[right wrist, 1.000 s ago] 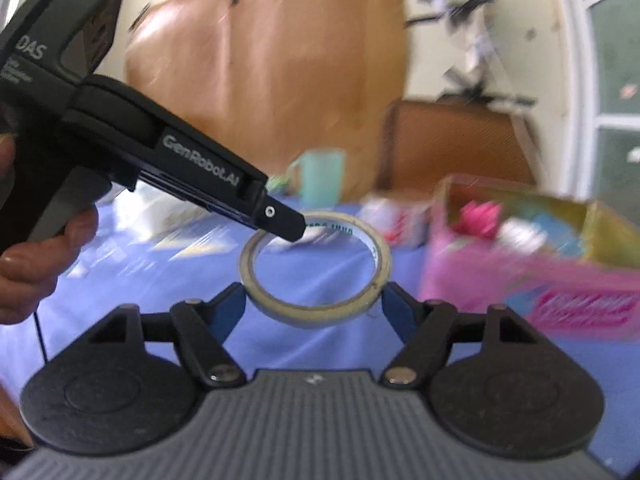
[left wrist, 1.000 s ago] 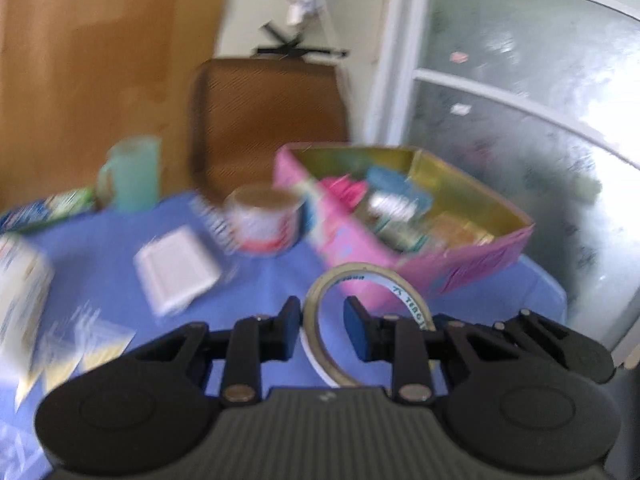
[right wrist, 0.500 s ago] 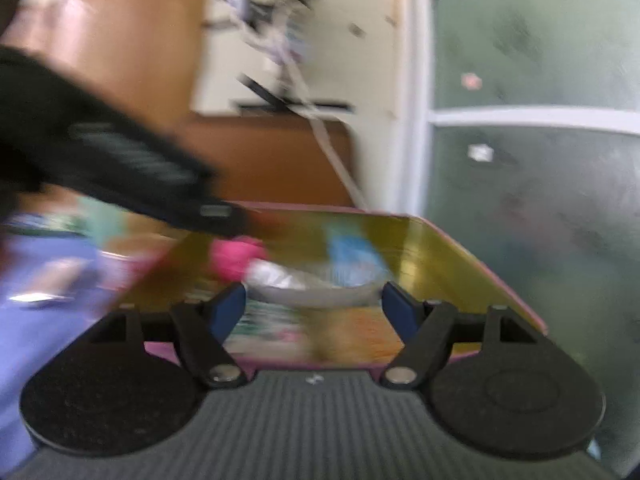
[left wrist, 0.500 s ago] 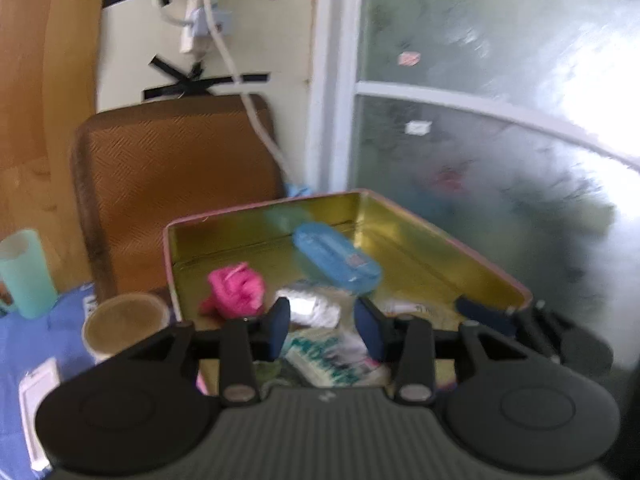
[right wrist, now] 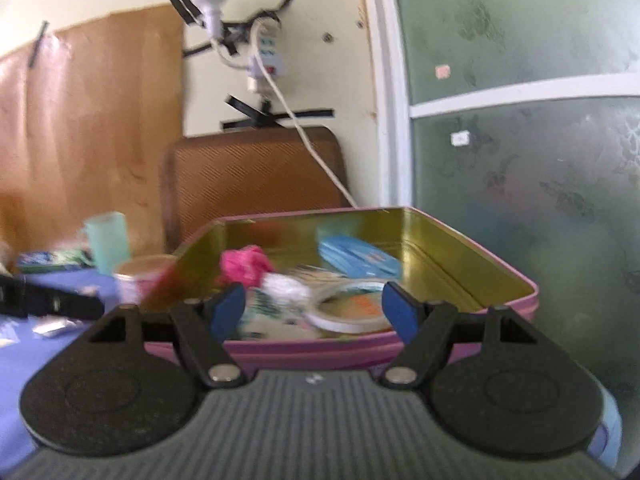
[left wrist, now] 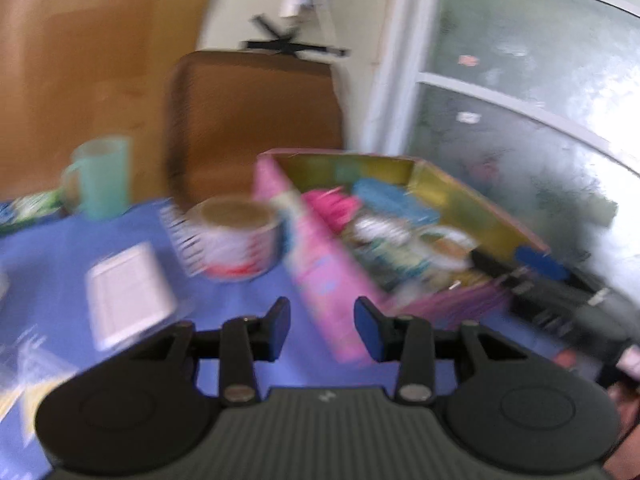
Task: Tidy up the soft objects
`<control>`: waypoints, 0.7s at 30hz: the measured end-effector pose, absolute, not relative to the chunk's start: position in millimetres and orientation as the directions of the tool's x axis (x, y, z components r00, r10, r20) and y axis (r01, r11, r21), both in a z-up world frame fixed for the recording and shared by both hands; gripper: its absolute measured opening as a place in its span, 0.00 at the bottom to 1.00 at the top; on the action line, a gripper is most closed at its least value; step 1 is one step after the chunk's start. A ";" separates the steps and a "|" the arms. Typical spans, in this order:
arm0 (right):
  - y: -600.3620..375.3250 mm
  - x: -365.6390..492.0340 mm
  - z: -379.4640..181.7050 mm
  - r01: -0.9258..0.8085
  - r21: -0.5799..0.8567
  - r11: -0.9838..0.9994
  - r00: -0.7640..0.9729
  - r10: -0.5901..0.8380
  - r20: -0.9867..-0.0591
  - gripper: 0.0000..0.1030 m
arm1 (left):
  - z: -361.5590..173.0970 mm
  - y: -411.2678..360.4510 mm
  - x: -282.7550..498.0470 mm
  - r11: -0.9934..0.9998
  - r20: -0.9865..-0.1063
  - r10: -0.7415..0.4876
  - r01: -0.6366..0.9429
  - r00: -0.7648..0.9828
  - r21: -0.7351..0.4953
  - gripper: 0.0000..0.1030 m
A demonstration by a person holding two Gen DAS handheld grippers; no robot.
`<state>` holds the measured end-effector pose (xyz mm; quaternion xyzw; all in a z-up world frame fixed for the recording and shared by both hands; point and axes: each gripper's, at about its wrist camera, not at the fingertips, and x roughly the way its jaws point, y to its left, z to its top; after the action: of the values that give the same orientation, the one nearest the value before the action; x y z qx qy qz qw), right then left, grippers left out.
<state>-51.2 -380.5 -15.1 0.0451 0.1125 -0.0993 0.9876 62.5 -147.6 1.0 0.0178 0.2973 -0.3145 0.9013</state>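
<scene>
A pink tin box (left wrist: 320, 280) with a gold inside stands on the blue tablecloth (left wrist: 60, 248). A roll of clear tape (right wrist: 348, 314) lies flat in the box (right wrist: 472, 264), beside a pink soft bundle (right wrist: 244, 264) and a blue case (right wrist: 356, 260). My right gripper (right wrist: 314, 310) hovers at the box's near wall, open wide, and the tape rests beyond its fingers, free of the left pad. My left gripper (left wrist: 322, 328) is open a little over the box's left corner, with nothing between its fingers. The left wrist view is blurred.
A teal mug (left wrist: 102, 176), a wide patterned tape roll (left wrist: 236, 236) and a white flat packet (left wrist: 128, 288) sit on the cloth left of the box. Clear packets (left wrist: 24, 376) lie at the near left. A brown chair back (right wrist: 256, 184) and a frosted glass door (right wrist: 540, 160) stand behind.
The left gripper let go of the tape roll, which now lies in the box. It swung over the box and back out to the left. The right gripper moved up to the box.
</scene>
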 end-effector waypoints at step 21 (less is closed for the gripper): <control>-221.6 109.7 -43.0 -0.160 0.201 0.966 0.795 0.247 -0.554 0.82 | -47.4 23.9 84.1 0.973 -0.568 -0.232 0.181 0.790 -0.146 0.35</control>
<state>109.7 -221.6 -43.0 0.0720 0.3012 0.1077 0.9447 84.1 23.9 -47.4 -0.0420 0.3051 -0.1092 0.9451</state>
